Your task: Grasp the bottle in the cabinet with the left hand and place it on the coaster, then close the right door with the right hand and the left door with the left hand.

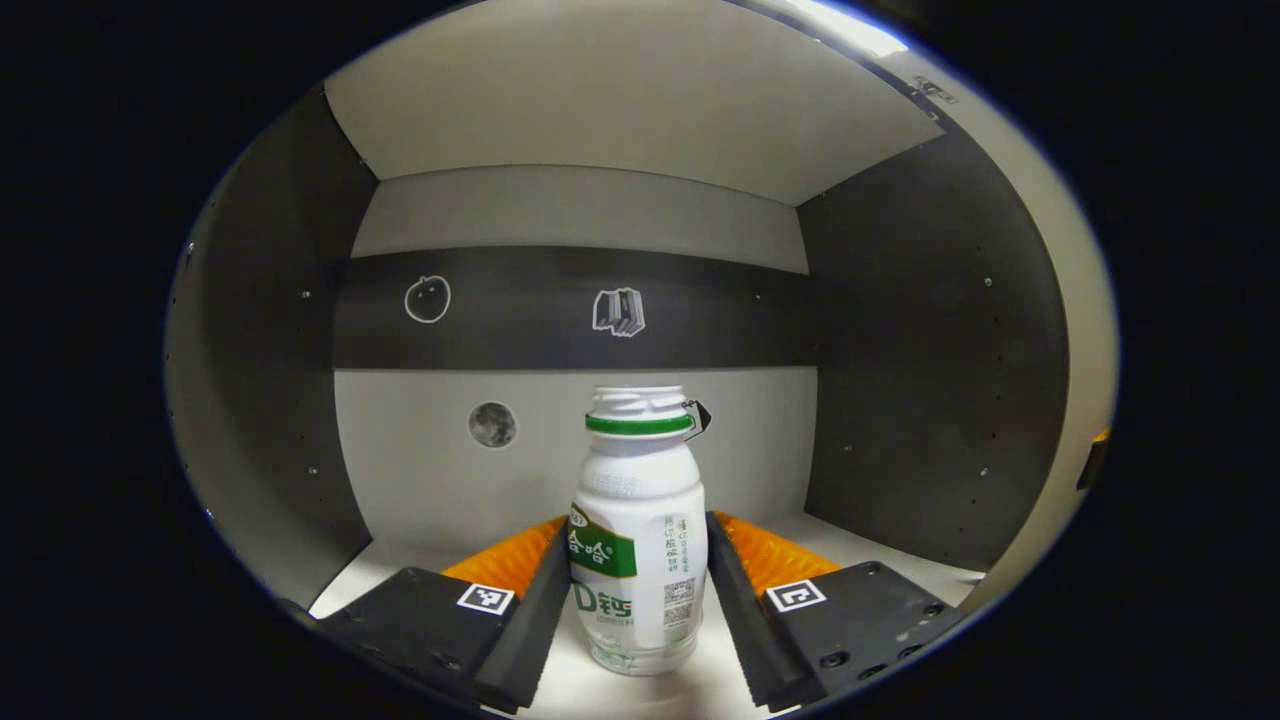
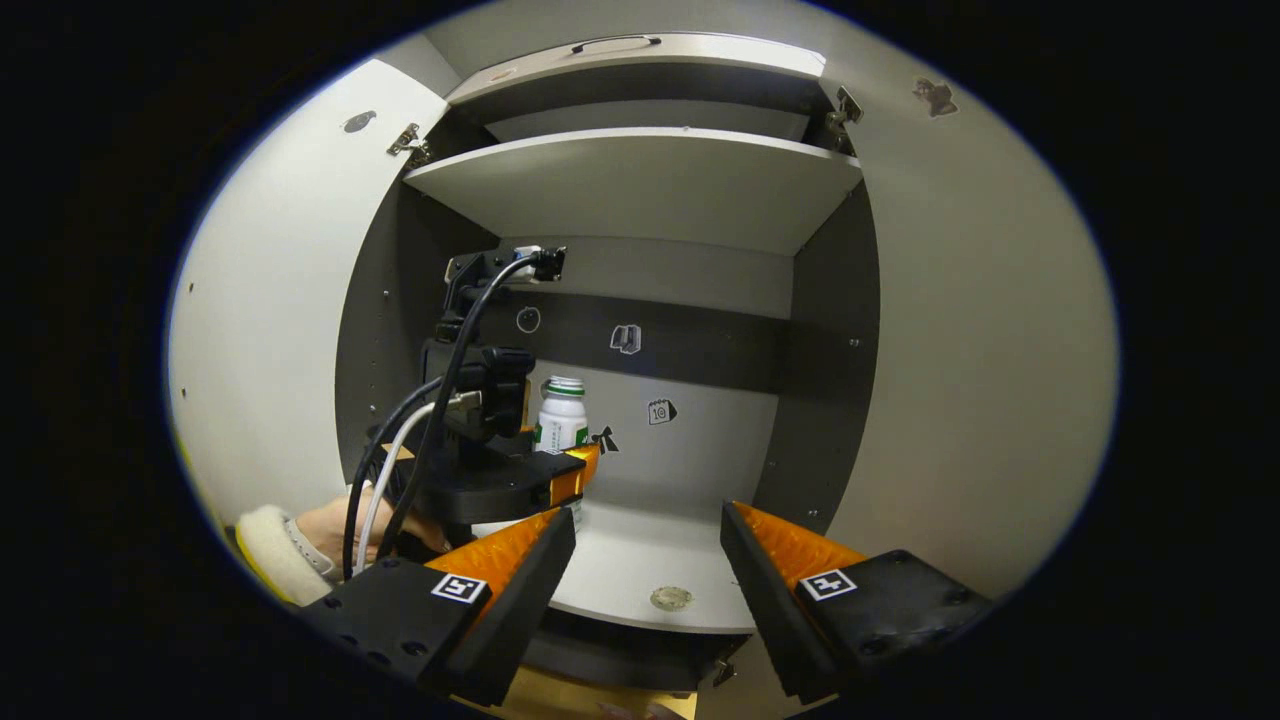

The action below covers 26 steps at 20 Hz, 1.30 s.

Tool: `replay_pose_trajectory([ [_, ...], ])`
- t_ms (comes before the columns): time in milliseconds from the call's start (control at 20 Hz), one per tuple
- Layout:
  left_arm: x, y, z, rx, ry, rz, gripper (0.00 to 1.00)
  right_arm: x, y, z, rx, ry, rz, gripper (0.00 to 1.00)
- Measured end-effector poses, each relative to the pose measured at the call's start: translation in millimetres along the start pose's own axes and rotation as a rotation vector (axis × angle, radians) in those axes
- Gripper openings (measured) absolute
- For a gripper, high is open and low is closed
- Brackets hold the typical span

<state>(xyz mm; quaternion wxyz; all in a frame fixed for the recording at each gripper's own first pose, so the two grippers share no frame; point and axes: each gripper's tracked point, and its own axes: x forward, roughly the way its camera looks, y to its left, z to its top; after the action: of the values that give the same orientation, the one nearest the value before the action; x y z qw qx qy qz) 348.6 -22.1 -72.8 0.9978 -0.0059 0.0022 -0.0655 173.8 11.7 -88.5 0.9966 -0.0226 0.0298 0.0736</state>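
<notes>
Left gripper (image 1: 638, 590) jaws flank upright bottle (image 1: 638, 530).

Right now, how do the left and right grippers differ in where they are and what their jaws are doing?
The left gripper reaches inside the grey cabinet, jaws flanking the white plastic bottle with the green neck ring; the right gripper waits outside the cabinet front. The left's jaws sit close against the bottle's sides; the right's stand open around nothing. Both point into the lower shelf.
</notes>
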Motion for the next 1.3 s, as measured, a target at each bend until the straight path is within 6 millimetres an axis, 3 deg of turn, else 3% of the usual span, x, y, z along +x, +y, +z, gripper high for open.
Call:
replay_pose_trajectory([
  [250, -17.9, -13.3, 19.7, -0.030, -0.015, -0.055, 0.72, -10.7, -8.1, 12.2, 0.027, -0.027, -0.026, 0.97],
  [550, -96.8, -17.0, 54.2, -0.091, -0.043, -0.075, 0.72, -41.4, -3.2, 27.2, 0.036, -0.050, -0.028, 0.98],
  [700, -134.6, -5.2, 61.6, -0.071, -0.057, -0.038, 0.72, -59.3, 8.7, 33.9, 0.032, -0.061, -0.014, 0.97],
  [1000, -202.7, -0.3, 53.5, -0.056, -0.040, -0.029, 0.72, -93.5, 22.6, 36.4, -0.009, -0.067, -0.042, 0.97],
  [1200, -242.4, -2.1, 32.6, -0.048, 0.000, -0.058, 0.72, -118.7, 22.3, 40.5, -0.070, -0.074, -0.105, 0.97],
  [1300, -266.9, -13.7, 20.0, -0.064, 0.008, -0.118, 0.72, -132.5, 23.0, 37.0, -0.109, -0.082, -0.138, 0.97],
])
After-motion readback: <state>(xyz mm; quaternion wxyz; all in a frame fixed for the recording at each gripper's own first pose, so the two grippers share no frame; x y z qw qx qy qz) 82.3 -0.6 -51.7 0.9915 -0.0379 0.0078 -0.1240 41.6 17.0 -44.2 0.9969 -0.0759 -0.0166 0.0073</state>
